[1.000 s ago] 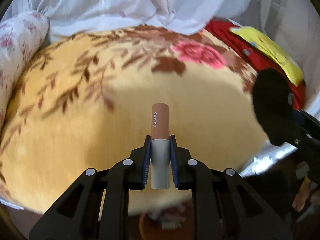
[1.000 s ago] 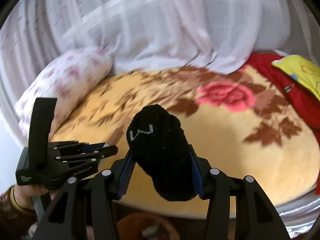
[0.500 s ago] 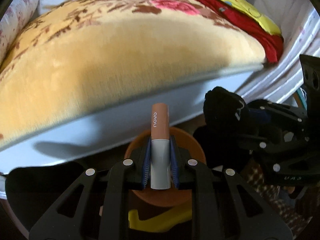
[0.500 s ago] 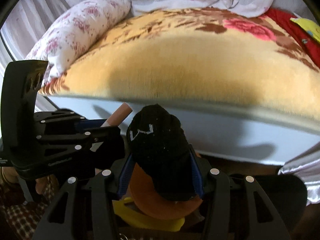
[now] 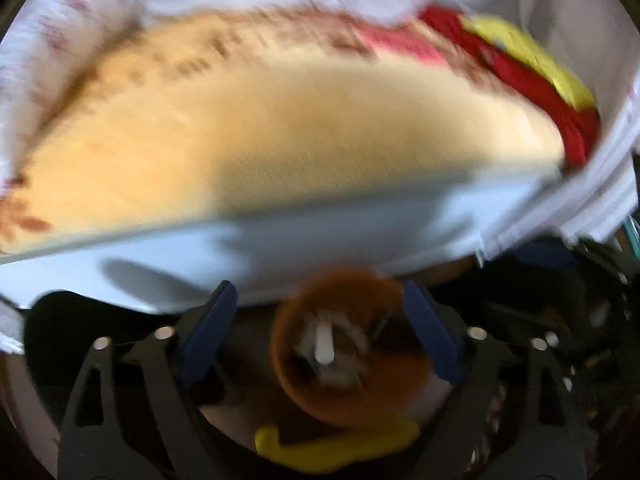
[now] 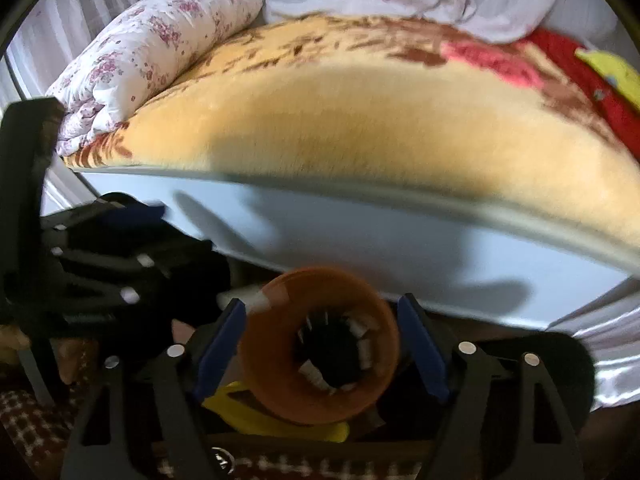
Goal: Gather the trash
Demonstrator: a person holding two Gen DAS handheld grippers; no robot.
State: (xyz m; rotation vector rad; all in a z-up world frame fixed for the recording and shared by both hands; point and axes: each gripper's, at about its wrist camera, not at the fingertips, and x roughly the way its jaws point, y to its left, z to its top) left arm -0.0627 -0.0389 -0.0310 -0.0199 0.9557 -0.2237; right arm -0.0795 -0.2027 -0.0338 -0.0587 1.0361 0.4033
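Note:
An orange trash bin (image 5: 352, 344) stands on the floor beside the bed, also in the right wrist view (image 6: 320, 344). My left gripper (image 5: 320, 320) is open and empty just above it; a white and tan tube (image 5: 324, 344) lies inside among white scraps. My right gripper (image 6: 320, 340) is open and empty above the bin. A black sock (image 6: 332, 356) lies in the bin among white scraps (image 6: 360, 332). The left gripper (image 6: 80, 260) shows at the left of the right wrist view. The left wrist view is blurred.
The bed has a yellow floral blanket (image 6: 360, 120), a flowered pillow (image 6: 152, 52), a red cloth (image 6: 592, 80) and a white side panel (image 6: 360, 232). A yellow object (image 6: 272, 420) lies under the bin. A checked cloth (image 6: 32, 420) lies at lower left.
Both grippers opened over the bin. The tube dropped from the left gripper and the black sock from the right gripper; both now lie in the bin.

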